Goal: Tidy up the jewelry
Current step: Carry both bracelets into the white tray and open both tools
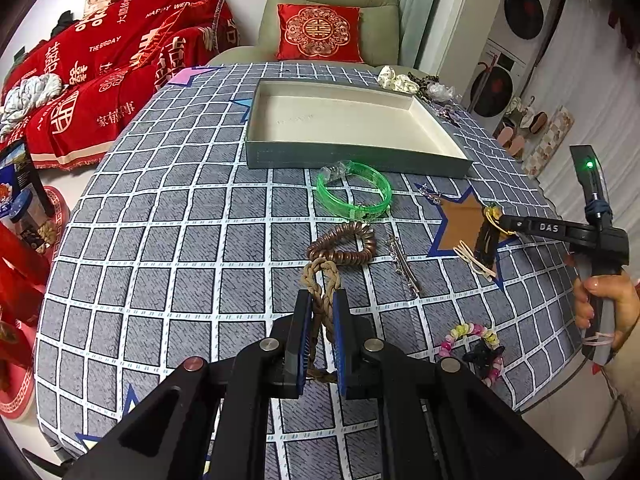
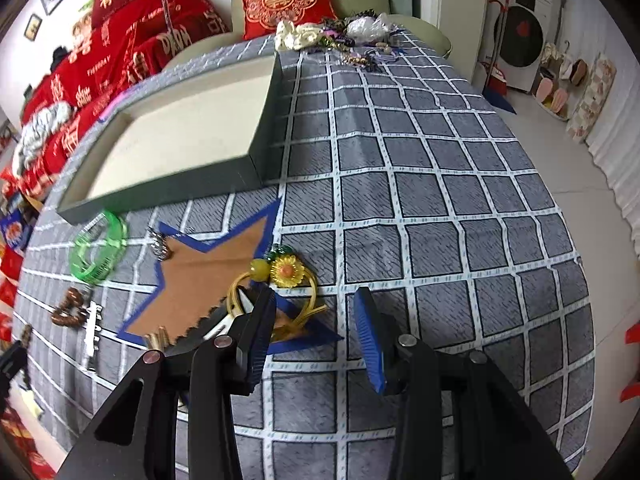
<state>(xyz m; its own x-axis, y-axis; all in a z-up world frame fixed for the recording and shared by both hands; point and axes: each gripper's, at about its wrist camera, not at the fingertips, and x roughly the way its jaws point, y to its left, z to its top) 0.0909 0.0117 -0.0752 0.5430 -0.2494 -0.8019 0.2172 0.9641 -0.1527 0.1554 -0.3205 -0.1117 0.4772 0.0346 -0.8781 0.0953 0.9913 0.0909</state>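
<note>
My left gripper (image 1: pixel 323 298) is shut on a tan braided cord bracelet (image 1: pixel 320 274); the cord's loop sticks out past the fingertips above the checked tablecloth. My right gripper (image 2: pixel 316 296) stands open over the brown star patch. A yellow hair tie with a sunflower charm (image 2: pixel 286 271) lies on the cloth by its left finger, with the loop reaching into the gap and untouched by the pads. In the left wrist view the right gripper (image 1: pixel 498 221) shows at the right, held by a hand (image 1: pixel 600 300). The shallow grey box (image 1: pixel 360 160) (image 2: pixel 256 148) with a cream inside holds nothing.
On the cloth lie a green bangle (image 1: pixel 354 194), a brown coil tie (image 1: pixel 344 244), a silver clip (image 1: pixel 404 266), a black toothed clip (image 2: pixel 200 332), cream clips (image 1: pixel 474 262) and a flower bead bracelet (image 1: pixel 472 332). More jewelry is piled at the far corner (image 2: pixel 336 32).
</note>
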